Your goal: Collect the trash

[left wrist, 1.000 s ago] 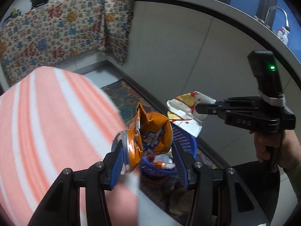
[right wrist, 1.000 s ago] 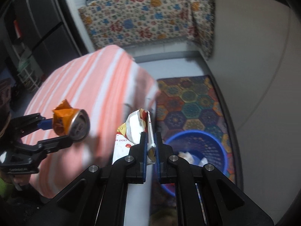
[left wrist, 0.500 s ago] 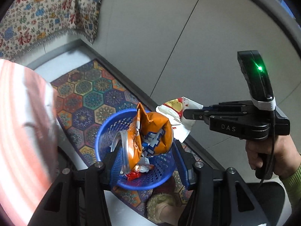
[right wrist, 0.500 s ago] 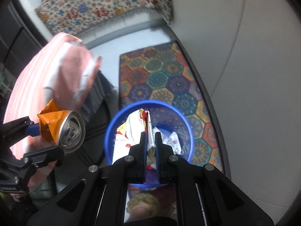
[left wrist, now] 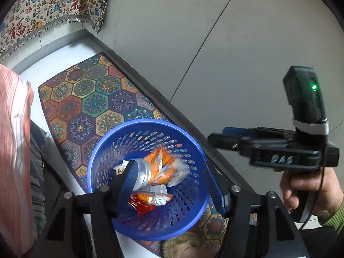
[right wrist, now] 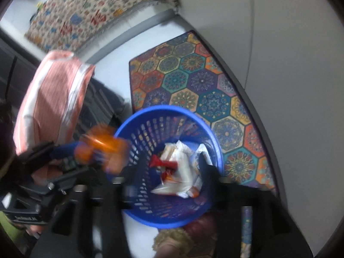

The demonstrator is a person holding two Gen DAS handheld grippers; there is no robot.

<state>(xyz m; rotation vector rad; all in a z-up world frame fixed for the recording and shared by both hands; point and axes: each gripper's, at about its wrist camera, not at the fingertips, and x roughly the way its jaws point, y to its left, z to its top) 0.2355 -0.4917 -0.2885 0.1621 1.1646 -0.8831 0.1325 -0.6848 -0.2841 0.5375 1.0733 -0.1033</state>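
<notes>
A blue plastic basket [left wrist: 107, 150] stands on a patterned mat and also shows in the right wrist view [right wrist: 129, 129]. My left gripper [left wrist: 172, 180] is open above it; a crushed orange can [left wrist: 157, 169], blurred, is dropping from it beside the left finger. It shows as an orange blur [right wrist: 103, 146] in the right wrist view at the basket's left rim. My right gripper [right wrist: 172, 165] is open over the basket; the white and red wrapper [right wrist: 178, 172] lies inside. The right gripper [left wrist: 217, 137] also shows empty in the left wrist view.
A hexagon-patterned mat [left wrist: 90, 99] lies along a grey cabinet wall [left wrist: 215, 43]. A pink striped cloth [left wrist: 13, 150] covers a surface on the left. A patterned cloth [left wrist: 43, 10] hangs at the back. More wrappers [left wrist: 150, 200] lie in the basket.
Both grippers have opened above the basket. The white wrapper has fallen into the basket. The orange can has left the left jaws and is falling.
</notes>
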